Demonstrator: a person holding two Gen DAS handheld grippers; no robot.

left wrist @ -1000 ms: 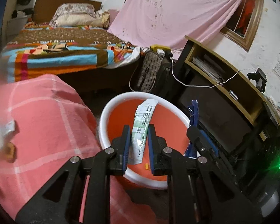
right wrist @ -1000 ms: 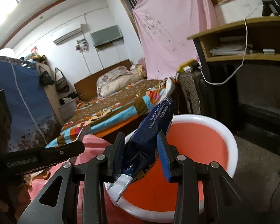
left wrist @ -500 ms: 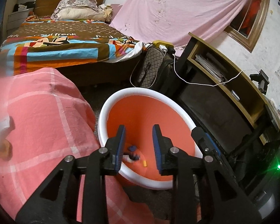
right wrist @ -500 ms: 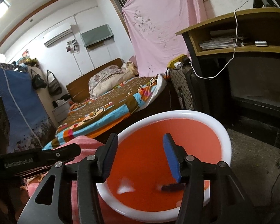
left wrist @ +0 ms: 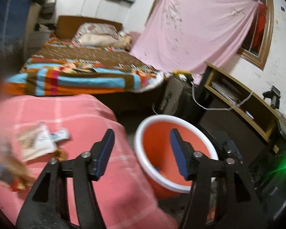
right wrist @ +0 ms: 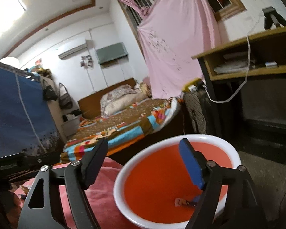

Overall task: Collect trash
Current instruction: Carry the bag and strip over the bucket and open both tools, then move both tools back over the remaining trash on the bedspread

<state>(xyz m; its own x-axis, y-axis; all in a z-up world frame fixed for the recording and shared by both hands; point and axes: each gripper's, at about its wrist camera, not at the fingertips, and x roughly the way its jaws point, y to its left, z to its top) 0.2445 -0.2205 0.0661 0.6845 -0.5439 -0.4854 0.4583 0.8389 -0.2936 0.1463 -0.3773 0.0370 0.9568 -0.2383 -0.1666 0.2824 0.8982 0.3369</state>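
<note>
Left wrist view: left hand-held gripper (left wrist: 141, 152) and right hand-held gripper (right wrist: 143, 162) have just been spreading, empty. Discarded wrappers (right wrist: 185, 202) lie in the basin (right wrist: 215, 140); remaining trash (left wrist: 42, 143), blurred, sits at nine o'clock, presumably next.

The litter (left wrist: 38, 143) on the pink cloth (left wrist: 89, 118) is smeared by motion blur, so its pieces cannot be identified. The wrapper (right wrist: 185, 202) in the orange basin (right wrist: 124, 173) is partly hidden behind a gripper finger (right wrist: 192, 168), and its print cannot be read.
</note>
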